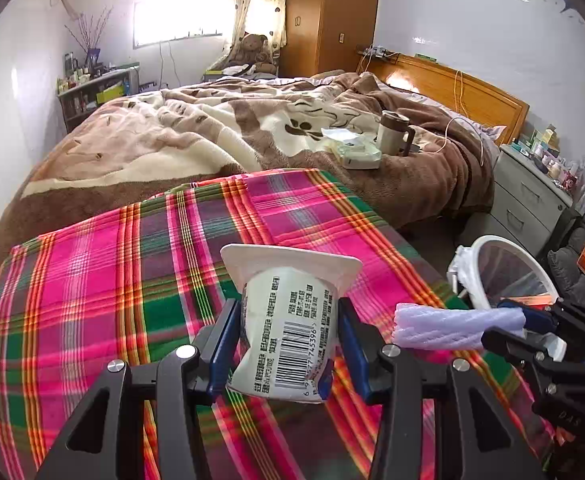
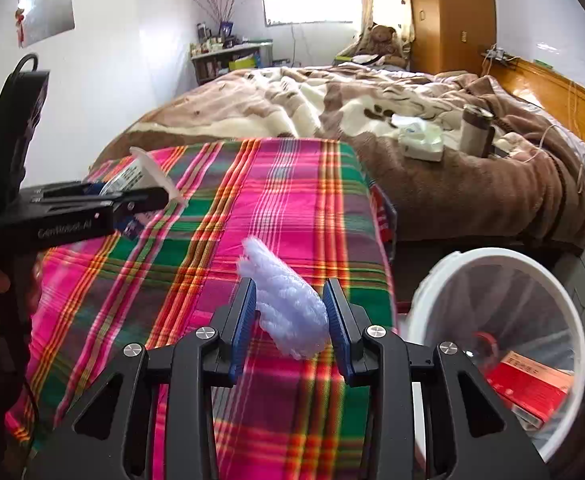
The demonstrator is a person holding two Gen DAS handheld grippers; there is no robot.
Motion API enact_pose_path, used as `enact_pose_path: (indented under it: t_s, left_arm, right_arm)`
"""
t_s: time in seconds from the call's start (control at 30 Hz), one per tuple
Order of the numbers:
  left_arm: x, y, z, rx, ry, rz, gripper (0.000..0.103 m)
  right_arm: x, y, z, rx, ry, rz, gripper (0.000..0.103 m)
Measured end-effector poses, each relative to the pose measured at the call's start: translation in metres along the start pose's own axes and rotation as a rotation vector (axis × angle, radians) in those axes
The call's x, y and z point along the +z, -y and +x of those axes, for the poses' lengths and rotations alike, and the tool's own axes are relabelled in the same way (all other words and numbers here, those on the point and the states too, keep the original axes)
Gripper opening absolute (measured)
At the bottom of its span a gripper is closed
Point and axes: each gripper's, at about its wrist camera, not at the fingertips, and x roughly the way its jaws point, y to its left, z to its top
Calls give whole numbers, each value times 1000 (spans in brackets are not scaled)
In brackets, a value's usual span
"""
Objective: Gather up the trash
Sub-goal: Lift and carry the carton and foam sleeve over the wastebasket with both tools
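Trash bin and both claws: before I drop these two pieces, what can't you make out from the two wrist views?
- Trash bin: right wrist view shows a red box inside; the bottom is cut off by the frame edge.
- Left wrist view: the right claw and foam piece cover part of the bin's mouth.
- Yogurt cup in the left claw: its opening faces away, so any contents are hidden.
- Cup label text: too small to read.

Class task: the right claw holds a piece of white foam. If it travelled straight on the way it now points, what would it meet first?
Most likely the plaid cloth ahead of the right claw and its foam netting; the white bin sits off to its right. Depth is uncertain.
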Motion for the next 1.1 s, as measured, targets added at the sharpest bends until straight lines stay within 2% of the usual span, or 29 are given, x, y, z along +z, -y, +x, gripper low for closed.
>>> enact_pose_path:
  t_s: [0.07,0.1,0.13,0.27,0.33,0.4,0.43,0.5,0.53,0.57,0.8,0.83,0.87,0.9,1.1]
  left_arm:
    - [-2,8,-10,-1,10,-1,48]
    - [-3,12,-16,-6,14,-4,48]
    - [-4,16,-20,-7,21,-3,48]
    - [-9,31,-38,-5,39,-4,48]
    - [-13,33,-43,-7,42,-9,48]
    - [-18,34,-46,-6,40,-19,48]
    - [-19,34,-47,-10,40,-24,48]
    - [-22,34,-48,-14,39,-37,48]
    - [-23,34,-47,-14,38,-40,48]
    - [-24,34,-47,-16,37,-39,48]
    - [-29,31,-40,-20,25,-45,48]
    - [-30,31,-39,-21,21,-47,48]
    - [-31,32,-38,-18,18,-46,48]
    - [-32,33,-37,-13,16,-41,48]
    - [-30,44,-42,-22,31,-28,48]
  right_arm:
    - [-1,1,-9,2,19,4,36]
    - [-1,2,-14,7,30,5,33]
    - [-1,3,-18,12,40,6,25]
    - [-4,8,-30,44,68,13,24]
    - [-5,12,-24,76,40,-1,24]
    - [-8,14,-20,69,27,-10,24]
    - [-8,15,-16,66,17,-15,26]
    - [-7,17,-3,67,0,-14,38]
    - [-8,19,3,66,-14,-9,57]
    - [-8,19,11,64,-44,-14,66]
    - [-12,8,54,56,-153,-82,65]
    - [-13,8,55,49,-156,-88,53]
    - [-14,7,55,40,-154,-91,30]
    - [-15,7,54,45,-147,-89,25]
    - [-15,15,28,63,-76,-46,24]
